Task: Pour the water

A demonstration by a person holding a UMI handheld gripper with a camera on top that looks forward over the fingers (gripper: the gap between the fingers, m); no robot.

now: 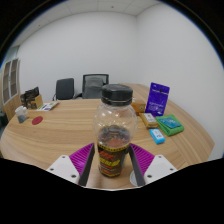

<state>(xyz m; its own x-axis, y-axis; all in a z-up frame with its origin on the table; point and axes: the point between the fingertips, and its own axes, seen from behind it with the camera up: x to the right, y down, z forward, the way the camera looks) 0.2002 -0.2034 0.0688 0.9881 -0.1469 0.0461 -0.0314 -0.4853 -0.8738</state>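
Note:
A clear plastic bottle (116,130) with a black cap and a red and yellow label stands upright between my fingers, over the near edge of the wooden table (70,130). My gripper (113,165) is shut on the bottle. The magenta pads (83,158) press against its lower sides at the label. The bottle's base is hidden low between the fingers, so I cannot tell whether it rests on the table. No cup or glass stands near the bottle.
Right of the bottle stand a purple box (157,98), a green box (170,125), a small blue box (157,136) and a white carton (149,120). Far left are a small cup (22,116) and a red object (37,120). Office chairs (93,85) line the far side.

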